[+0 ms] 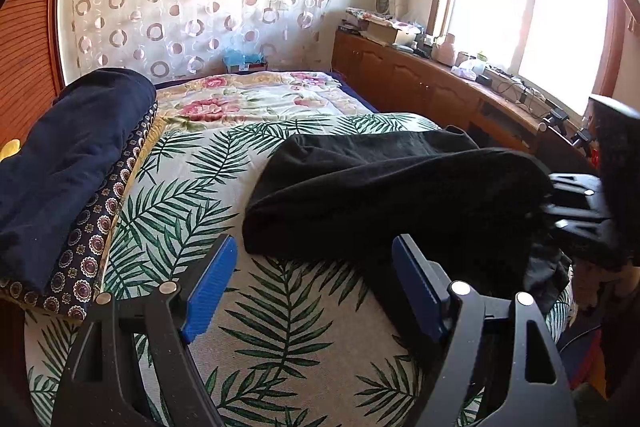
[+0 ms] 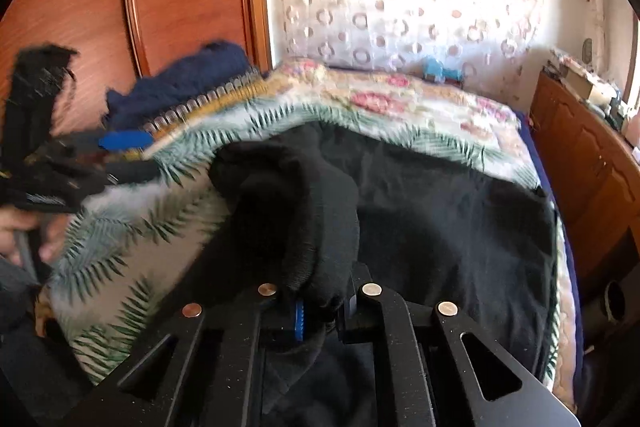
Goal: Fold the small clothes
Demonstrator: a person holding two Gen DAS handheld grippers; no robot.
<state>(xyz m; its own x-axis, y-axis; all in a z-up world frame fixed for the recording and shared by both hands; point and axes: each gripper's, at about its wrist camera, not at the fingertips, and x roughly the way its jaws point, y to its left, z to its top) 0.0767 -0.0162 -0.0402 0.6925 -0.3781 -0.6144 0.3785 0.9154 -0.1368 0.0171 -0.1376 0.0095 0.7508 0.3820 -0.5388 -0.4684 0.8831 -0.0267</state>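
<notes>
Leaf-print bedspread; right claw clenched on black garment; left claw released, angled down.

Clothes laid across the bed

We see the black knit garment right of centre, the folded navy pile at its left edge, the wooden counter beyond.

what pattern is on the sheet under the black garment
Green palm leaves on a pale sheet, clearest in the left wrist view.
</notes>
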